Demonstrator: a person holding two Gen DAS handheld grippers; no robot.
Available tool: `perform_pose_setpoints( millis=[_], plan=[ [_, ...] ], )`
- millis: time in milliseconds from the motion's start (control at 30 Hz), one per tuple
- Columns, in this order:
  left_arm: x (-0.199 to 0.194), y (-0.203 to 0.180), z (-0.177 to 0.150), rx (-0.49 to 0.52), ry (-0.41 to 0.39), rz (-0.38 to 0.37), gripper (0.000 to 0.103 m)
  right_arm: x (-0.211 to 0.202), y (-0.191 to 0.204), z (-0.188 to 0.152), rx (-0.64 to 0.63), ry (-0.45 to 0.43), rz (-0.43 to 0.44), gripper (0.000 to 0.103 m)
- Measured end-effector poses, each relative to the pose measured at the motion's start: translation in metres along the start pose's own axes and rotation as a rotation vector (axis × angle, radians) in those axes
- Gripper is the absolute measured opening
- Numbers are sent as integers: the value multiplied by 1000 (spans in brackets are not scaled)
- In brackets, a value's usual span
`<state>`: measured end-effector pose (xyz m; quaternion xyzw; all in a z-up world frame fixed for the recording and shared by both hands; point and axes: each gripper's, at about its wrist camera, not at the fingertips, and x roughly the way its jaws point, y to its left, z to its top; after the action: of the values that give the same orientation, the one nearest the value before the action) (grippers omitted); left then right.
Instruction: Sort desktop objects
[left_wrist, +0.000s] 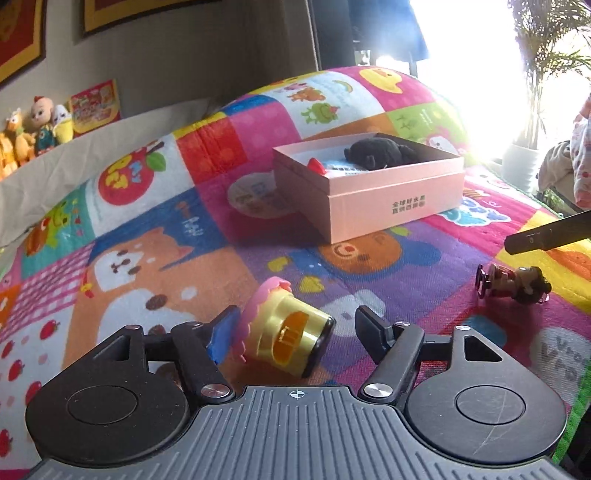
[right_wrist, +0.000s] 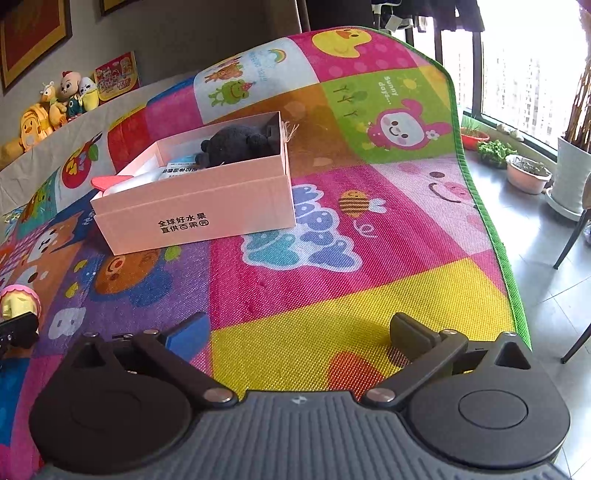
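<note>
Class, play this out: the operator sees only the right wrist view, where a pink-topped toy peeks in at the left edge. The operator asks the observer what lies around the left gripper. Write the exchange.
Operator: Is that toy held?
Observer: No. The yellow cupcake toy lies tipped on the mat between the open fingers of the left gripper.
Operator: Anything else loose on the mat?
Observer: Yes, a small figurine lies on its side to the right of the cupcake toy.
Operator: Where is my right gripper relative to it?
Observer: A dark finger of the right gripper enters the left view just above the figurine, not touching it.
</note>
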<state>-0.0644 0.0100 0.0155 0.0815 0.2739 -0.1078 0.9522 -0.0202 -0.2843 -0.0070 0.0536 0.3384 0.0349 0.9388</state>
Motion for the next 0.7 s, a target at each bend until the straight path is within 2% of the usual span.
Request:
perform_pose_setpoints(
  millis=[167, 267, 567, 700],
  plan=[
    [-6, 4, -1, -82, 22, -150, 95, 1, 3, -1, -18, 4, -14, 103],
    [-10, 1, 0, -99, 20, -192, 96, 3, 6, -1, -34, 9, -29, 103],
    [-17, 4, 0, -96, 32, -151, 98, 4, 7, -2, -47, 16, -38, 103],
    [-17, 13, 2, -148, 25, -153, 98, 6, 10, -2, -62, 23, -52, 103]
  ],
)
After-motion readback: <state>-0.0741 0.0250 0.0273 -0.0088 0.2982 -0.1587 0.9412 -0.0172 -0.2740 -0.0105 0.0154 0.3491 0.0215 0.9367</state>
